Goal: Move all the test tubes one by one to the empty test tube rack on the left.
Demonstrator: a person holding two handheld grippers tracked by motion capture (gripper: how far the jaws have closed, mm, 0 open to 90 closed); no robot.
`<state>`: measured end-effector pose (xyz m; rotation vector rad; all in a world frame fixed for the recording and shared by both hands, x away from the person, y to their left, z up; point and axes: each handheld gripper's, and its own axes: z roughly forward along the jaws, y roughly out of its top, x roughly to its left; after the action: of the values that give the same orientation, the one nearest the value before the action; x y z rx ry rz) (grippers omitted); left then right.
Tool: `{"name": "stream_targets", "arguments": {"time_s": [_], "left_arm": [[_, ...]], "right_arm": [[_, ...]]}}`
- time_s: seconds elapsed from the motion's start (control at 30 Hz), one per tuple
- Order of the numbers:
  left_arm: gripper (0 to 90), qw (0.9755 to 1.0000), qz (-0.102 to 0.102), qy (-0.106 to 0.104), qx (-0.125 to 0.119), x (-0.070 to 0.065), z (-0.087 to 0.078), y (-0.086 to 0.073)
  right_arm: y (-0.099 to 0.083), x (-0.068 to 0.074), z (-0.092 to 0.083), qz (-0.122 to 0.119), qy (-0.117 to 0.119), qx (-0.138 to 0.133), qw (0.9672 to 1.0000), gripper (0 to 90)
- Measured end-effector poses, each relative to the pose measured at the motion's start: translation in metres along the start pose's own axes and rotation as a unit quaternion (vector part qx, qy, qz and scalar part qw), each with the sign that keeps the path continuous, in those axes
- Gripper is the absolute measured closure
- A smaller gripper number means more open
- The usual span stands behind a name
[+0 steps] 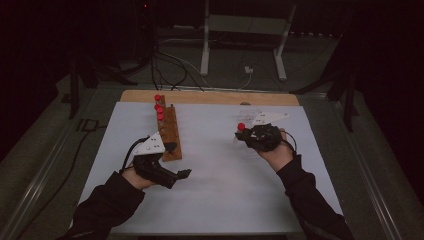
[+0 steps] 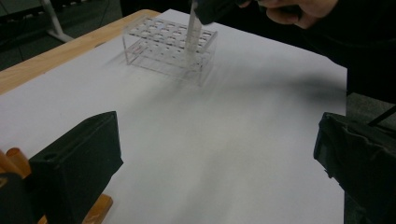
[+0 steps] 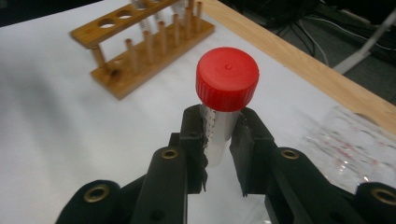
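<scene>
Red-capped and clear-walled, the tube [image 3: 224,112] sits clamped in your right hand-held gripper [image 3: 219,140], the two black jaws pressed against its body just under the cap, so the grip looks firm and as tight as it goes on that width. Its long axis runs roughly upright, cap on top and the closed end pointing down toward the counter [image 1: 215,190]; in the left gripper view its lower end hangs just over the clear plastic rack [image 2: 168,49], near that rack's far side. Whether the tip has entered a hole yet you cannot tell, since the picture is smeared there. Your left hand-held gripper [image 2: 215,158] has its jaws standing wide apart with nothing between them, and it waits well away from the clear plastic rack, right beside the near end of the wooden rack [image 1: 169,132]. Three more red-capped tubes [image 1: 159,110] stand in the far end of that wooden rack, well apart from the clear plastic rack across the white sheet. By my reading you are early in the job: one tube is lifted and carried over, not yet seated, and three remain to move. Keep the tube plumb as you lower it, or the bottom end may catch on a hole's edge.
</scene>
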<state>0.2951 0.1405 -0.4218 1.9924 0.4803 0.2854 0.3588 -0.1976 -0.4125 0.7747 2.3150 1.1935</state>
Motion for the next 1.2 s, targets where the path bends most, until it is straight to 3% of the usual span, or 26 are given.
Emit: {"name": "stream_targets", "arguments": {"time_s": [0.7,1.03,1.2], "left_arm": [[1.9,0.9993,0.027,-0.024,-0.005,-0.01,0.026,0.028],[2.0,0.999,0.032,-0.031,-0.009,-0.018,0.044,0.035],[6.7,0.9986,0.035,-0.036,-0.016,-0.021,0.052,0.035]], "right_arm": [[-0.023,0.052,0.012,-0.027,0.056,0.016,0.998,75.4],[-0.029,0.064,0.014,-0.028,0.066,0.017,0.9973,75.4],[-0.029,0.069,0.015,-0.032,0.071,0.015,0.9969,75.4]]}}
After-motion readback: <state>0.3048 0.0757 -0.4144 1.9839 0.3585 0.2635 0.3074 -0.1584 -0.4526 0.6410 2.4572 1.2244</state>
